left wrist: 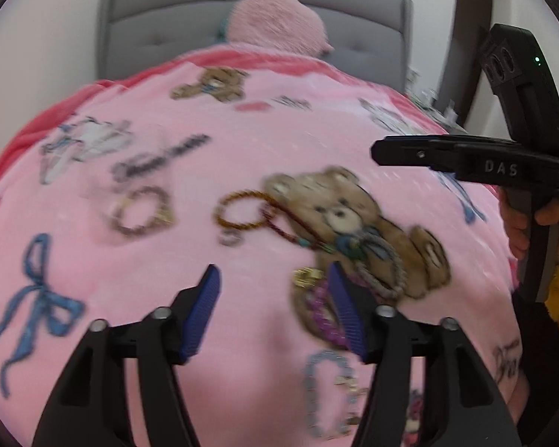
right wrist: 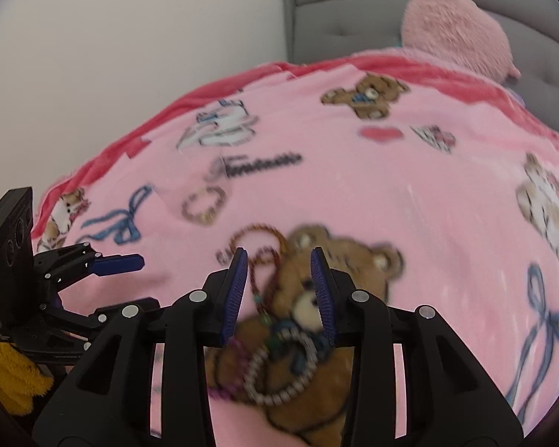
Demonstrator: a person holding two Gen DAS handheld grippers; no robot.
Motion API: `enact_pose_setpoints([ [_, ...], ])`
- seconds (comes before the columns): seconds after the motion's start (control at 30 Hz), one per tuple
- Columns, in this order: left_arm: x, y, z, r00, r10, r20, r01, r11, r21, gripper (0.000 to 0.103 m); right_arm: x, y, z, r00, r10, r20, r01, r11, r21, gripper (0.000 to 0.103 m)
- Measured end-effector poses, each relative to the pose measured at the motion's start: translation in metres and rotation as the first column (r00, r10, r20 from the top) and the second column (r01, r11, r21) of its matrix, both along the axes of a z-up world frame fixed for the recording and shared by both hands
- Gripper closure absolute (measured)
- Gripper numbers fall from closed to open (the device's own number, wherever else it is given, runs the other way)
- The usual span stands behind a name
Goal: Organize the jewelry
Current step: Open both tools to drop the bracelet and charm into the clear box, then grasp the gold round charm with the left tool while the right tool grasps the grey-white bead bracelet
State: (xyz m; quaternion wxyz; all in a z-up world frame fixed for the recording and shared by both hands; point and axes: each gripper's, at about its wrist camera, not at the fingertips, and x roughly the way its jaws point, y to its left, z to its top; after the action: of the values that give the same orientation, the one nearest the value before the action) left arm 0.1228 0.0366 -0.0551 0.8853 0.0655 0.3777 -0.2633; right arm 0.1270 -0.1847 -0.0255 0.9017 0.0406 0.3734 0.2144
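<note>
Beaded bracelets lie scattered on a pink fleece blanket [left wrist: 242, 141] printed with teddy bears, blue bows and script lettering. An amber-brown bracelet [left wrist: 242, 210] rests just left of the large bear print's head, overlapping a dark red string of beads [left wrist: 290, 229] that runs down across the bear's face. On the bear's body lies a grey-white bead bracelet [left wrist: 385, 272], seen closer in the right wrist view [right wrist: 279, 368], with a purple bracelet [left wrist: 322, 316] touching it at the lower left and a small gold piece [left wrist: 307, 275] beside that. A pale blue-grey chain bracelet [left wrist: 328, 395] sits nearest the left camera, and a tan-and-gold bracelet [left wrist: 141, 210] lies well apart to the left. Both frames are motion-blurred. The left gripper [left wrist: 275, 309] hovers with its blue-padded jaws spread wide, nothing between them, the right pad over the purple bracelet. The right gripper [right wrist: 279, 290] is likewise parted and empty above the bear's face and the red string. Behind the blanket stand a fluffy pink pillow [left wrist: 275, 18] and a grey tufted headboard [left wrist: 160, 26].
</note>
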Motion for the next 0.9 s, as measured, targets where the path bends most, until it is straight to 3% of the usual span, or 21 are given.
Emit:
enact_pose_setpoints([
  [0.23, 0.001, -0.027, -0.019, 0.996, -0.076, -0.049, 0.076, 0.997, -0.005, 0.031, -0.015, -0.01, -0.038, 0.995, -0.032, -0.09, 0.032, 0.999, 0.007, 0.068],
  [0.37, 0.02, -0.031, -0.026, 0.994, -0.072, -0.08, 0.073, 0.997, 0.009, 0.031, -0.018, -0.015, -0.058, 0.988, -0.069, -0.138, 0.073, 0.997, 0.021, 0.066],
  [0.53, 0.044, -0.023, -0.031, 0.99, -0.042, -0.138, 0.037, 0.999, -0.038, 0.032, -0.018, -0.015, -0.071, 0.984, -0.077, -0.161, 0.078, 0.997, 0.005, 0.066],
  [0.7, 0.05, -0.025, -0.044, 0.983, -0.033, -0.179, 0.029, 0.999, -0.024, 0.046, -0.017, -0.014, -0.075, 0.982, -0.074, -0.175, 0.076, 0.997, 0.007, 0.065],
  [0.9, 0.048, -0.033, -0.047, 0.986, -0.052, -0.158, 0.052, 0.999, -0.004, 0.067, -0.016, -0.008, -0.077, 0.982, -0.074, -0.173, 0.072, 0.997, -0.019, 0.065],
])
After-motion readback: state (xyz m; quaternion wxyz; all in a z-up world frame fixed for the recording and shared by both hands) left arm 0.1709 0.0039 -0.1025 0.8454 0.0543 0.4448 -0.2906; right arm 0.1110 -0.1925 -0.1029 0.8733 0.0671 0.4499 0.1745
